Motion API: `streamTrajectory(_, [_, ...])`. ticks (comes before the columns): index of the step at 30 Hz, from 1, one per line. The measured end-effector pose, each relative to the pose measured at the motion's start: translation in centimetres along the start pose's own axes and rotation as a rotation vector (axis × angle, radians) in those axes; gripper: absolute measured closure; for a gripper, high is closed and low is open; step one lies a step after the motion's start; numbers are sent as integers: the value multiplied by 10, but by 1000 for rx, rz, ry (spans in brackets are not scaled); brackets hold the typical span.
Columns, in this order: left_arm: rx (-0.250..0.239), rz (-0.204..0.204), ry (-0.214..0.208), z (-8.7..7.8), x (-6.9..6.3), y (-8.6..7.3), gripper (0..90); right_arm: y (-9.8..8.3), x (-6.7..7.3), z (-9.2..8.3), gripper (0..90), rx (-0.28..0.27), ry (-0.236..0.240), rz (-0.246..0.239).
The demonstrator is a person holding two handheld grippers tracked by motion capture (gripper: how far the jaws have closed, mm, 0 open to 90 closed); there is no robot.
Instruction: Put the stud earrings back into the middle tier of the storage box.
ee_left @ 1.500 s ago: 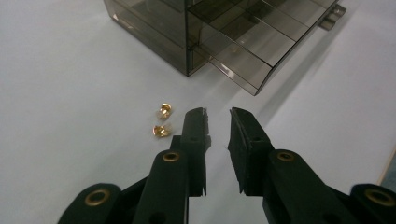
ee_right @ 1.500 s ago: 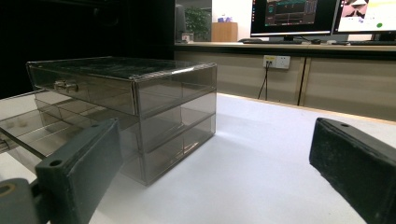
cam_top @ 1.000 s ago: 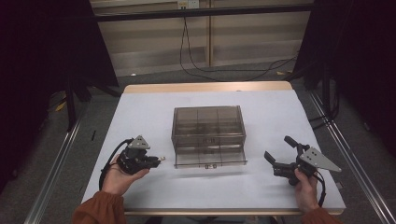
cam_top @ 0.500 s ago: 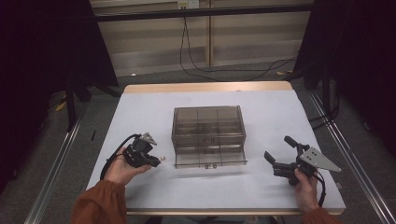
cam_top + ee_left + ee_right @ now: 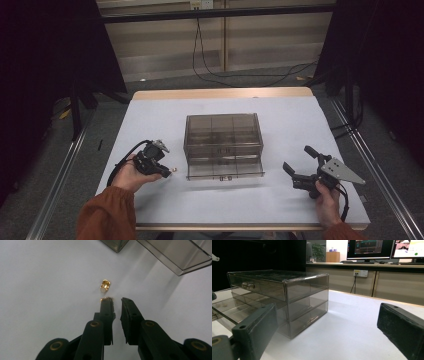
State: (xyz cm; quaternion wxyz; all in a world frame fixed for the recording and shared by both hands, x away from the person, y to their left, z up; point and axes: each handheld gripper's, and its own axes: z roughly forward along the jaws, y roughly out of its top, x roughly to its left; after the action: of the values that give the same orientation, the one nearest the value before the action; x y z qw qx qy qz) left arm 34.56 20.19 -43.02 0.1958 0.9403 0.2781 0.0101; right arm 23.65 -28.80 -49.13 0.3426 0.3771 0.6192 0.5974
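Observation:
A smoky clear drawer box stands mid-table, its bottom drawer pulled out toward me. A tiny gold metal piece lies on the white table just ahead of my left gripper. Those jaws are a narrow gap apart with nothing between them, and a gold glint shows at one tip. In the high view the left gripper points at the gold piece, left of the drawer. My right gripper is held wide open right of the box, holding nothing. The right gripper faces the drawer box.
The top drawer has a small knob. Bare white table lies around the box. A wooden table edge runs at the back, with cables on the floor beyond. A counter with monitors stands far off.
The left hand has shifted slightly forward and tipped its gripper down toward the gold piece. The gold piece, the drawer box and the right gripper have not moved.

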Motion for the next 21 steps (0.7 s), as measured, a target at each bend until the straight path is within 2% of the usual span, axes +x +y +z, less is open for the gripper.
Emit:
streamTrajectory(7, [29, 9, -7, -1, 1, 2, 814, 0, 0, 0, 27, 0, -1, 0])
streamTrajectory(15, [77, 53, -14, 5, 0, 11, 813, 0, 0, 0, 26, 1, -3, 3])
streamTrajectory(18, [106, 64, -5, 9, 0, 14, 805, 0, 0, 0, 27, 1, 1, 2])
streamTrajectory(21, [106, 72, 4, 11, -2, 19, 803, 0, 0, 0, 27, 1, -2, 0])
